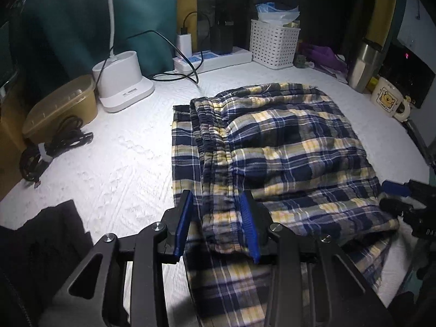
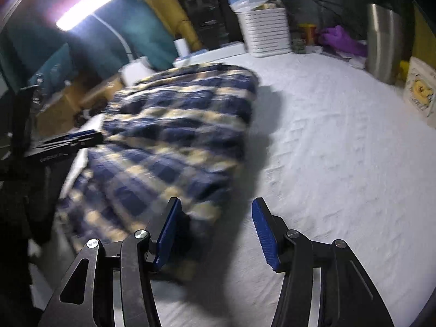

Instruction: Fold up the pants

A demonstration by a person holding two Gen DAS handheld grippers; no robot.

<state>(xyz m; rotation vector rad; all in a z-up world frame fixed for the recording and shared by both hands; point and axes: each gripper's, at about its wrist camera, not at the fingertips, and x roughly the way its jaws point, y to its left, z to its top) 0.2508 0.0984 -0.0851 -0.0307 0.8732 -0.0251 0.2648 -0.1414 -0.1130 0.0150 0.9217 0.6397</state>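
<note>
Blue, yellow and white plaid pants (image 1: 286,147) lie folded on the white table cover (image 1: 114,163). The elastic waistband (image 1: 212,136) runs toward the camera over a lower layer. My left gripper (image 1: 216,204) is open, its blue pads either side of the waistband's near end, not closed on it. My right gripper (image 2: 215,215) is open and empty, just off the near right edge of the pants (image 2: 169,136); this view is motion-blurred. The right gripper's tips also show in the left wrist view (image 1: 395,193), and the left gripper shows in the right wrist view (image 2: 73,139).
Along the back stand a white lamp base (image 1: 122,81), a power strip with chargers (image 1: 212,57), a white basket (image 1: 272,43), a steel flask (image 1: 365,65) and a bear mug (image 1: 389,100). A tan box (image 1: 60,106), coiled cable (image 1: 49,147) and dark cloth (image 1: 41,234) lie at left.
</note>
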